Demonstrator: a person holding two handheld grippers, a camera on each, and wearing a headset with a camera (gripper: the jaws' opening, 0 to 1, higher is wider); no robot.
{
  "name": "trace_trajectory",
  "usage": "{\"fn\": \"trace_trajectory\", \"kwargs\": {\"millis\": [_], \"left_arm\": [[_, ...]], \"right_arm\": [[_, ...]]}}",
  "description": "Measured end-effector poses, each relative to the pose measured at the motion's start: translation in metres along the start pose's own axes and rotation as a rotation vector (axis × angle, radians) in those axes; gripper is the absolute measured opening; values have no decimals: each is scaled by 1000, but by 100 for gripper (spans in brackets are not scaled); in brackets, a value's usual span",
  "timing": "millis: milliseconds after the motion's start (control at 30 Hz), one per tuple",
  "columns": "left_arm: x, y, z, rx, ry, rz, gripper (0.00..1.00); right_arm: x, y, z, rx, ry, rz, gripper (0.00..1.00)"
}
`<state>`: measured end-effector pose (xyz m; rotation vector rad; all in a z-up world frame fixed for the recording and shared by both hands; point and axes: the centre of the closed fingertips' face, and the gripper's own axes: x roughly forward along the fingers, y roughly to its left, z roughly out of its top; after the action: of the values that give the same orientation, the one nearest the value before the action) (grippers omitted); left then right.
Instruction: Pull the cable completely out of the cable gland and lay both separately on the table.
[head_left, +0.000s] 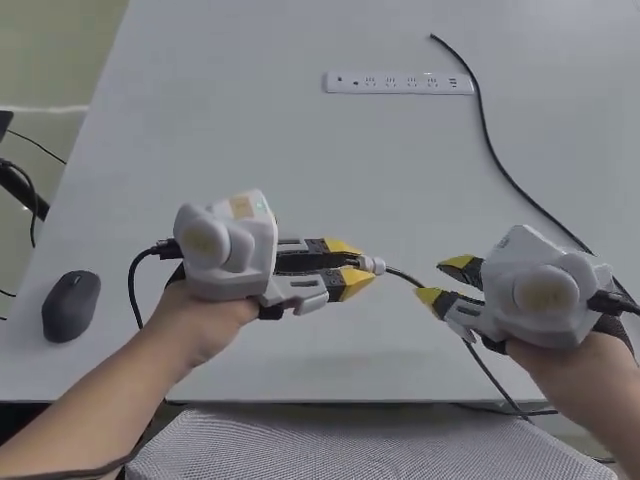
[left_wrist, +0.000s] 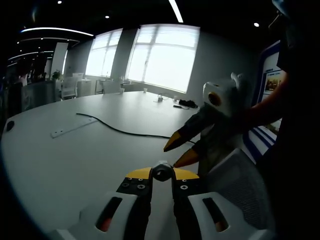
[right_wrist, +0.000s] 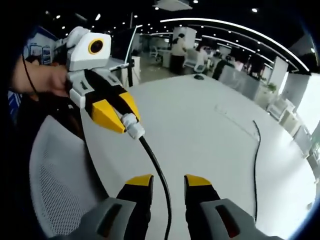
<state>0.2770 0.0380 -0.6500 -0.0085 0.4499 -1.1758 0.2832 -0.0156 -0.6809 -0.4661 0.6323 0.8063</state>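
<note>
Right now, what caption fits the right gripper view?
Left gripper clamps the white cable gland while its black cable runs between the open jaws of the right gripper.

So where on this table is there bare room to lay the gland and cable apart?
Widest free patch: the table between the power strip and the near edge, left of the black cord. Also bare: the stretch beyond the mouse. Crowded: the near edge around the left hand-held gripper, cable gland, cable and right hand-held gripper.
</note>
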Motion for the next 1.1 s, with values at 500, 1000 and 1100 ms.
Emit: {"fn": "trace_trajectory", "kwargs": {"millis": [500,1000,1100], "left_arm": [[1,-1,2,-4,-2,-8,15],[3,-4,1,-12,1,-16,15],[3,-5,1,-13,2,-17,15]], "right_arm": [[8,21,29,-245,-42,46,13],[14,29,33,-305,-59,75,4],[15,29,32,-329,-58,72,1]]}}
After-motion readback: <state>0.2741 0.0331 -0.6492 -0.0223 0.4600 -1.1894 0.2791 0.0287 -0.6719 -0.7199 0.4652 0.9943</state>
